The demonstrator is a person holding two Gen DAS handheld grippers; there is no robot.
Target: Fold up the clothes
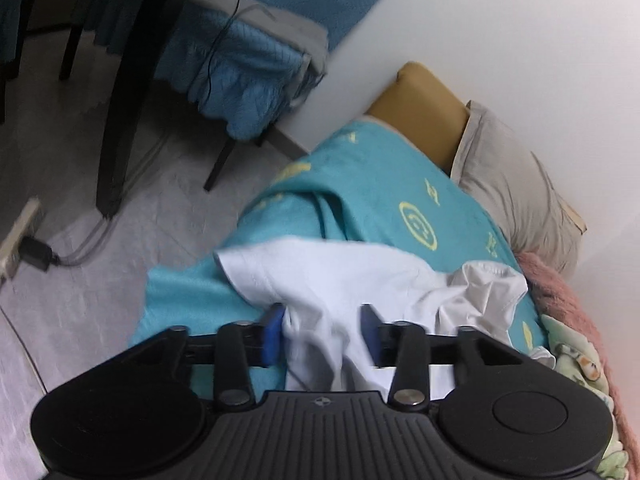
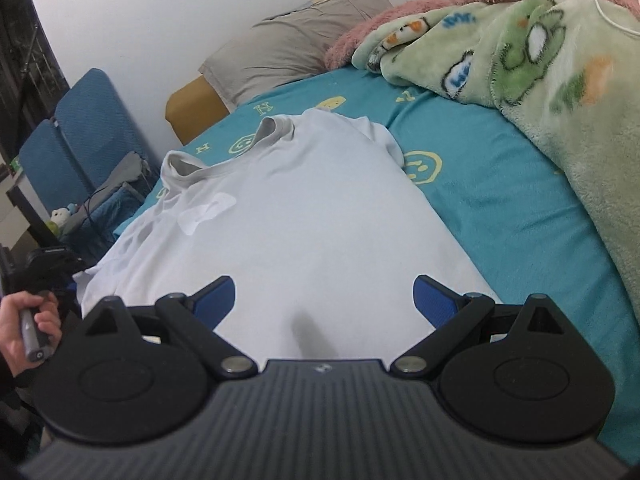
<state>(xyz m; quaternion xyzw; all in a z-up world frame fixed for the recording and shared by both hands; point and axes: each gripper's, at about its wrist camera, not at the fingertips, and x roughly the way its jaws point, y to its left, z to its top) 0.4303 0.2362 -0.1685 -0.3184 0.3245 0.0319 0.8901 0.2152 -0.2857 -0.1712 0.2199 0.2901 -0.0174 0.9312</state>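
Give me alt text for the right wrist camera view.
The open right gripper hovers over the hem of a white T-shirt spread flat on a teal bedsheet. A green cartoon blanket is bunched at right, a grey pillow behind.

1. Soft, even room light in both views; no hard glare; the white wall (image 1: 500,40) is washed pale.
2. Left wrist view is smeared by motion blur; the chair leg (image 1: 132,92) left of that wall bends with the fisheye.
3. A faint grey shadow lies on the white T-shirt (image 2: 288,216), at its near hem; right wrist view is sharper.
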